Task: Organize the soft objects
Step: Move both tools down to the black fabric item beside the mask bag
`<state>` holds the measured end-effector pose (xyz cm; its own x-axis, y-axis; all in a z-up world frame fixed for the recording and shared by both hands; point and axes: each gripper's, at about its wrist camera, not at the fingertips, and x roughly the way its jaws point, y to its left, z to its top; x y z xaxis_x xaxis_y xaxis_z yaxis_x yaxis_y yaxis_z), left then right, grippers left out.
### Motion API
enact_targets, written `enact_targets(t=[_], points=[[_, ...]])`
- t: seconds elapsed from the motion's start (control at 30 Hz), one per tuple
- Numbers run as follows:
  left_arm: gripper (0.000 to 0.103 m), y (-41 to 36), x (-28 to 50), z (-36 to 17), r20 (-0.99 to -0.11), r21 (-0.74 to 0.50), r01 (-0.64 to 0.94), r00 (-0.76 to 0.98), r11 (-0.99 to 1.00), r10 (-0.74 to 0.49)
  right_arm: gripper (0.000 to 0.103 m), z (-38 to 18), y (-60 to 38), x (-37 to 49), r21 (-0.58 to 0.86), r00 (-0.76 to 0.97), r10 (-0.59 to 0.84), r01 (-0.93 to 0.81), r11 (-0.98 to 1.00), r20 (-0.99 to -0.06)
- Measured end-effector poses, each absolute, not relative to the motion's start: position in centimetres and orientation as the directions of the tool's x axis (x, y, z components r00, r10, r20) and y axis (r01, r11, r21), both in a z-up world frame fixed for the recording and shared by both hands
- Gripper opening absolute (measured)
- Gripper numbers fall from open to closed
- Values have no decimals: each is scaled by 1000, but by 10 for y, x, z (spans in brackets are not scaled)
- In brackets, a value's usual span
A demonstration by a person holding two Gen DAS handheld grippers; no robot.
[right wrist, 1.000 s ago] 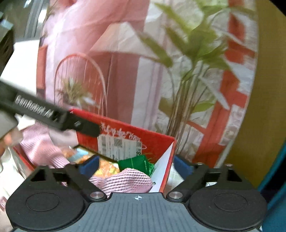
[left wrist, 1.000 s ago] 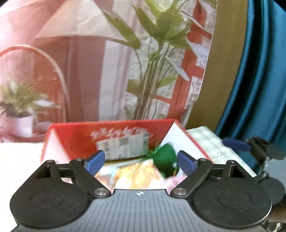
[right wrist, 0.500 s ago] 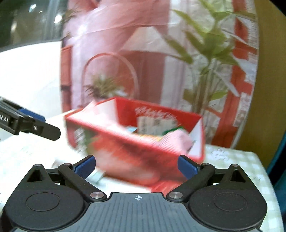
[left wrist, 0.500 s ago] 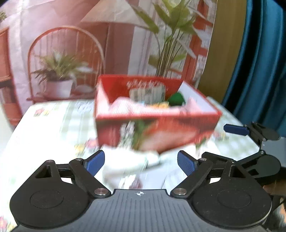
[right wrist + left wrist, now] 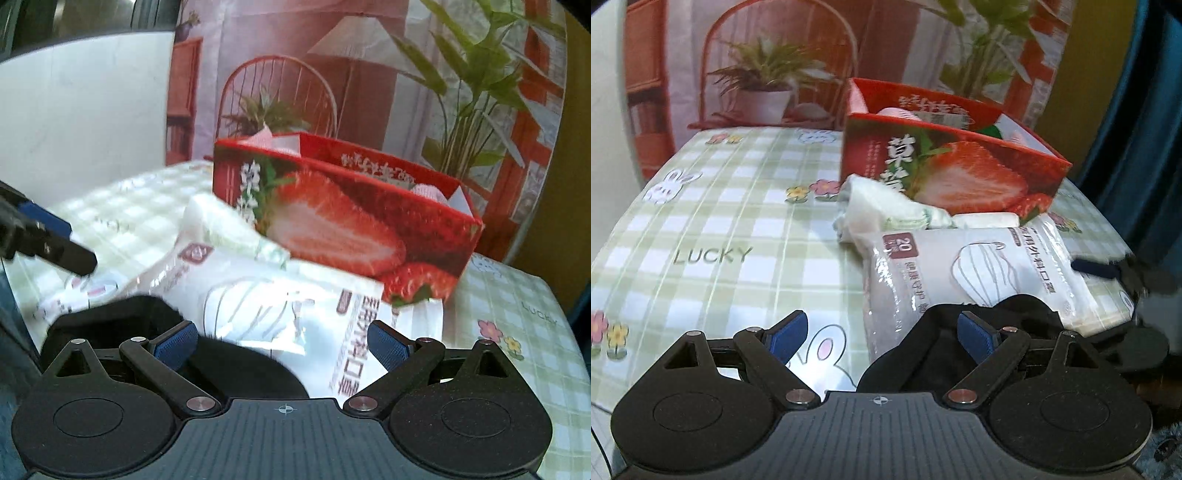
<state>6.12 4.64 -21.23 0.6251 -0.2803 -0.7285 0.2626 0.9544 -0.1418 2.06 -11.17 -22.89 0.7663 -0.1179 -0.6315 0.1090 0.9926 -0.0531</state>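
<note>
checked tablecloth (image 5: 713,236) bears strawberry box (image 5: 960,173), mask pack (image 5: 979,266), black cloth (image 5: 938,354).

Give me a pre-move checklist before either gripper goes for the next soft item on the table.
1. Left gripper open and empty: ok.
2. Right gripper open and empty: ok.
3. Soft items remaining outside the strawberry box: ok, the mask pack, the black cloth and the white bundle lie on the tablecloth.
4. Black cloth free to lift: cannot tell, it touches the mask pack.
5. Room left in the box: cannot tell, pink and green items already show above its rim.
</note>
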Motion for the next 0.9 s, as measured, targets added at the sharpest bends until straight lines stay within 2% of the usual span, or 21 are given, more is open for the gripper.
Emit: enact_targets(t=[0.13,0.4,0.47,0.77,0.9], points=[[89,49,57,-218,-738,-161,238,616,958,-276,98,-247,-104,18,-71,717,-110,85,994,-689],[89,50,62,-227,-757,-173,221,593,960,-273,99,-263,-101,26,-81,671,-99,58,995,-735],[88,50,65,-230,-767,-168,215,585,962,-265,102,-265,-101,27,-87,670,-106,62,994,-735],[86,52,68,-236,-778,-183,194,570,964,-263,101,-269,-98,45,-138,690,-130,44,990,-712],[82,54,70,-239,-785,-186,188,561,964,-261,89,-268,-100,57,-126,699,-138,69,990,-702]])
